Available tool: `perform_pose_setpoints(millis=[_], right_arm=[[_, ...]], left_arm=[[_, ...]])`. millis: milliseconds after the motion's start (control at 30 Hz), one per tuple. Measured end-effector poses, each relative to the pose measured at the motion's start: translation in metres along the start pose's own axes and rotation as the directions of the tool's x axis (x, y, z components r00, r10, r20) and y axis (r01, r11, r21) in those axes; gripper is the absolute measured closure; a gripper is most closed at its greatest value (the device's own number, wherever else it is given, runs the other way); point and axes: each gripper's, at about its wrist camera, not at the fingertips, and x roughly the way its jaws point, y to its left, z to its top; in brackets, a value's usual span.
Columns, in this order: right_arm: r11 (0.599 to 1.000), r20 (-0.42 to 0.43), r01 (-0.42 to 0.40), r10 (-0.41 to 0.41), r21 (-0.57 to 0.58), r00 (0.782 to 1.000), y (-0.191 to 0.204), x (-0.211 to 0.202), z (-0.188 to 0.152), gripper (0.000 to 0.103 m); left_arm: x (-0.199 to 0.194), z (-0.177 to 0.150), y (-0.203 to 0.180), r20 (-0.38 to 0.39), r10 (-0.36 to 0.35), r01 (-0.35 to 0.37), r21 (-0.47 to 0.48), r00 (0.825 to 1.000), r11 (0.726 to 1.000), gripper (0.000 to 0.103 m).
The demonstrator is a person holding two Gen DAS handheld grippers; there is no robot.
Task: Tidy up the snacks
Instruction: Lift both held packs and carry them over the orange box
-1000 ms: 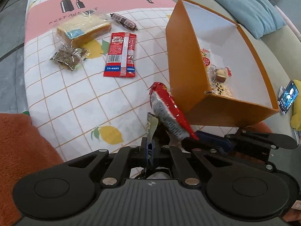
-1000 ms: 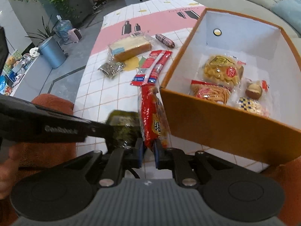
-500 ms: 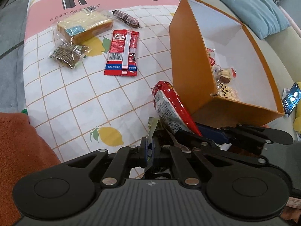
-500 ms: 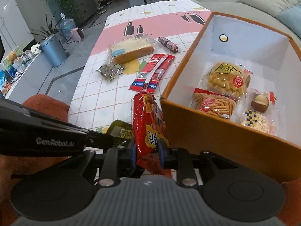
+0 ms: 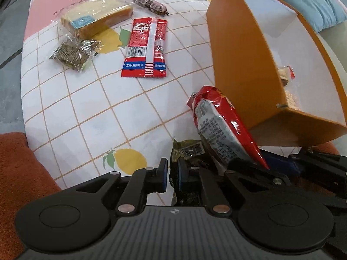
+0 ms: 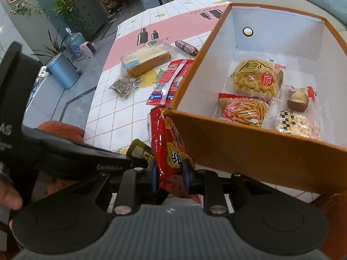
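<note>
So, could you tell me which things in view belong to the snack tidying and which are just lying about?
Part of the job:
- orange box
- red snack bag in the right gripper
- dark green packet in the left gripper
- cake slice
- sausage
- red strip pack
- brown biscuit pack

Just lying about:
- blue bin
- plants
- blue cushion

Soft even indoor light; faint shadows; strong fisheye bending at edges; slight blur lower left
</note>
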Motion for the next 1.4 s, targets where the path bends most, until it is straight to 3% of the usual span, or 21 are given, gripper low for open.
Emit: perform_pose_setpoints(millis=[367, 800, 1200, 1400], right_arm=[[0.999, 0.048, -0.012, 0.014, -0.042, 0.999, 0.011, -0.019, 0.0, 0.084], [0.992, 0.164, 0.0, 0.02, -0.126, 0.986, 0.038, -0.072, 0.028, 0.086], [0.985, 0.333, 0.098, -0.046, -0.14, 0.942, 0.03, -0.13, 0.068, 0.086], [0.976, 0.349, 0.178, -0.126, -0.121, 0.929, 0.004, -0.132, 0.081, 0.086]], left_arm=[[-0.043, -0.006, 0.004, 0.101, -0.021, 0.024, -0.032, 0.995, 0.999, 0.099], [-0.106, 0.012, 0.009, 0.248, -0.02, 0.039, -0.075, 0.969, 0.996, 0.099], [-0.142, 0.058, -0.033, 0.361, -0.11, 0.109, 0.024, 0.926, 0.994, 0.099], [-0.124, 0.086, -0.069, 0.334, -0.14, 0.116, 0.089, 0.932, 0.989, 0.099]])
